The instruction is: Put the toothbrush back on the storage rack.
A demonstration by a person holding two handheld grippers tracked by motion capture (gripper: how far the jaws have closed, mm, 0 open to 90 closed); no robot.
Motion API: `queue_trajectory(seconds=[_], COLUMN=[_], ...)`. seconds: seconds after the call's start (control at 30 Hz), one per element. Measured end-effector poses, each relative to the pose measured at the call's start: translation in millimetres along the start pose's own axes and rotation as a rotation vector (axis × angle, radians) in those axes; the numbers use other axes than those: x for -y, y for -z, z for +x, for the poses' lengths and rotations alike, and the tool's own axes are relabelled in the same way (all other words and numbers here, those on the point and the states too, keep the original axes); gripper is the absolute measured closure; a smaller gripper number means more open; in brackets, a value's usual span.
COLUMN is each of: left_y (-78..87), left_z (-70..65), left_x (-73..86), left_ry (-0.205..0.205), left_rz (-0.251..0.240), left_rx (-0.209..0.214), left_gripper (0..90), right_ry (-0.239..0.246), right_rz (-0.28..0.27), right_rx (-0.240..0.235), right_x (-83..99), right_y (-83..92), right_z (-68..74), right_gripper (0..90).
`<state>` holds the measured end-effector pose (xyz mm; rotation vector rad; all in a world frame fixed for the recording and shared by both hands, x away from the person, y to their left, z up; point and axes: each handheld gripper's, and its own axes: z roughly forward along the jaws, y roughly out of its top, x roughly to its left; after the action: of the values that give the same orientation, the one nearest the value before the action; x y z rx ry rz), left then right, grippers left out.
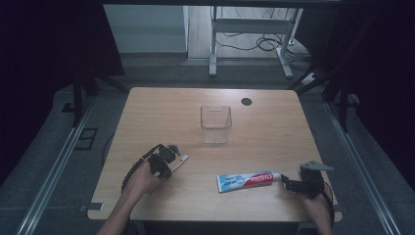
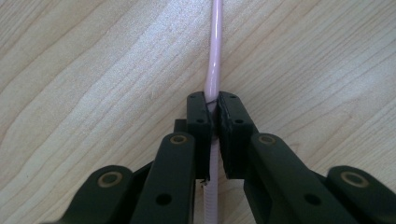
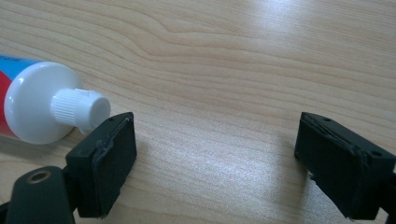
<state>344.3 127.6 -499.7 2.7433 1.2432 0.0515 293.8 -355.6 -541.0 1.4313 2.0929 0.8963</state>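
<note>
Toothbrush [image 2: 214, 70] lies on the table, pinched in left gripper [image 2: 215, 116].

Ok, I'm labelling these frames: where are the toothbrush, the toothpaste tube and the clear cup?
toothbrush [image 2: 214, 65], left gripper view, pink handle beyond the tongs.
toothpaste tube [image 1: 244, 180], high view, middle of its printed body.
clear cup [image 1: 216, 128], high view, near wall.

Beyond my wooden table [image 1: 274, 142], dim light is falling on grey floor [image 1: 44, 161], while cables [image 1: 254, 44] are trailing under a white desk frame [image 1: 249, 27].
</note>
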Motion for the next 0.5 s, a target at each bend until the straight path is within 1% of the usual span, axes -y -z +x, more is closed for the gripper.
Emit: queue_trajectory(seconds=[0.13,0.2,0.27,0.33,0.4,0.5], left_y=[2.2,4.2,8.4,10.6,13.3,17.9], left_z=[-0.1,-0.1,0.1,0.5,0.1,-0.1], left_x=[-0.3,-0.5,-1.0,-1.2,-1.6,-2.5], left_ry=[0.002,0.003,-0.005,-0.010,-0.007,-0.016], left_rz=[-0.010,-0.024,-0.049,-0.059,-0.085,-0.111], left_rx=[0.002,0.004,0.009,0.015,0.025,0.028], left_gripper=[84.1,84.1,84.2,84.1,84.1,84.1], right_ry=[0.000,0.000,0.000,0.000,0.000,0.000], right_rz=[0.000,0.000,0.000,0.000,0.000,0.000], right_rx=[0.000,0.000,0.000,0.000,0.000,0.000], right_x=[0.0,0.0,0.0,0.0,0.0,0.0], right_y=[0.0,0.0,0.0,0.0,0.0,0.0], right_z=[0.0,0.0,0.0,0.0,0.0,0.0], right_gripper=[12.7,12.7,12.7,12.7,12.7,12.7])
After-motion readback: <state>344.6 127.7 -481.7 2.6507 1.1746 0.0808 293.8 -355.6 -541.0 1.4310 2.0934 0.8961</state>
